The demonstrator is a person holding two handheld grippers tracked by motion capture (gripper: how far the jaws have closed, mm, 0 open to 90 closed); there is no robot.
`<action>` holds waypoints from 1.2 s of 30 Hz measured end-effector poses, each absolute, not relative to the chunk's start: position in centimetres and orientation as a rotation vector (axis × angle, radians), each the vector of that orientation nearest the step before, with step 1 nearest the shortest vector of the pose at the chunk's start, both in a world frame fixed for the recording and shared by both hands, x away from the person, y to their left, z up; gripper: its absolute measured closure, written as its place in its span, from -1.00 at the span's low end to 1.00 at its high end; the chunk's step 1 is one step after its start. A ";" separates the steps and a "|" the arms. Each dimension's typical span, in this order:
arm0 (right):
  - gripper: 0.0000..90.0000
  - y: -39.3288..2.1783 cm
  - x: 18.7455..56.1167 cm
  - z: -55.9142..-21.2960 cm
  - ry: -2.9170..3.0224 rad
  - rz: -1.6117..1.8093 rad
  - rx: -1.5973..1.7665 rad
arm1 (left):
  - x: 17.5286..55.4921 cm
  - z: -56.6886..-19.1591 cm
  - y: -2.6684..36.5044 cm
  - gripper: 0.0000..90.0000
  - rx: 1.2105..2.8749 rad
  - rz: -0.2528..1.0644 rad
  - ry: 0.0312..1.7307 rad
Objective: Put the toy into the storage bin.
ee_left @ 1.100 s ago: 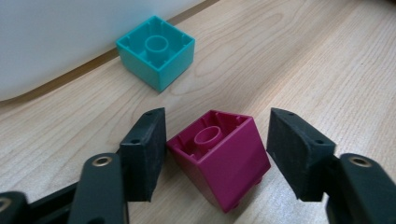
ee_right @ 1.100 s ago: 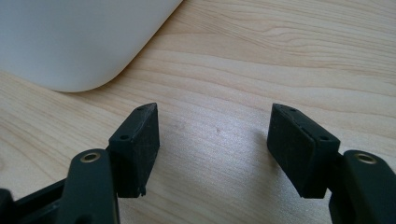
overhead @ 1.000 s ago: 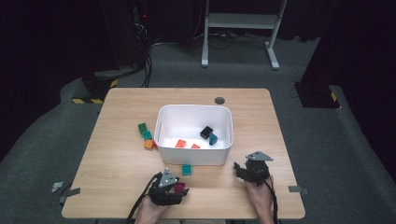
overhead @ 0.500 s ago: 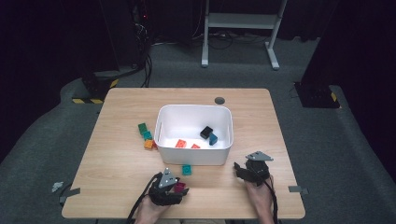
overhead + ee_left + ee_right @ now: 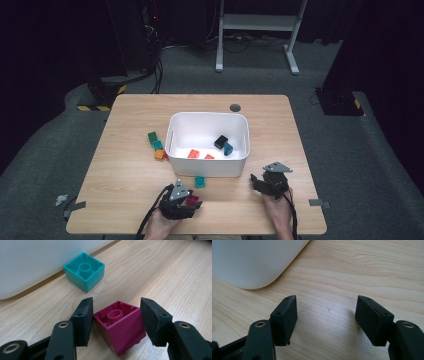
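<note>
Now left gripper (image 5: pixel 116 315) jaws closing around one magenta block (image 5: pixel 120 326) (right pad apart); right gripper (image 5: pixel 327 320) jaws wide.

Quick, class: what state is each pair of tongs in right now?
Left tongs: just been closing around the magenta block, one pad touching, not yet clamped.
Right tongs: open, empty.

One white bin (image 5: pixel 207 167) stands mid-desk (image 5: pixel 125 200). Four blocks (image 5: pixel 221 141) lie inside it: two red, one black, one blue. Five blocks are on the desk: three by the bin's left wall, a teal block (image 5: pixel 84 271) and a magenta block (image 5: pixel 120 327) near the front edge.
</note>
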State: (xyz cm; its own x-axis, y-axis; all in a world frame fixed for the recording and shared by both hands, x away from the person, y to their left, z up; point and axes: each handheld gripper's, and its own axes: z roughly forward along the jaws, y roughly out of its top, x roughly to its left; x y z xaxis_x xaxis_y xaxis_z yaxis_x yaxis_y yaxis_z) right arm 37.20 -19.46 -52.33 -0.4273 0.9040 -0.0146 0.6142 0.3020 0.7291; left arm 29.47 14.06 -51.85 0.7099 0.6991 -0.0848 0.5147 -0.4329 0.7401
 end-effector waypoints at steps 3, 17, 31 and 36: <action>-0.23 -19.5 37.2 -52.3 2.150 0.919 1.353 | 29.5 -51.9 14.1 0.02 2.131 0.299 0.919; -0.23 -19.5 37.2 -52.3 2.150 0.919 1.352 | 29.9 -51.8 14.3 0.03 2.132 0.299 0.925; -0.23 -19.5 37.2 -52.3 2.150 0.919 1.353 | 30.3 -51.4 14.7 0.05 2.130 0.304 0.935; -0.23 -19.5 37.2 -52.3 2.150 0.919 1.353 | 30.3 -51.2 14.9 0.06 2.123 0.308 0.939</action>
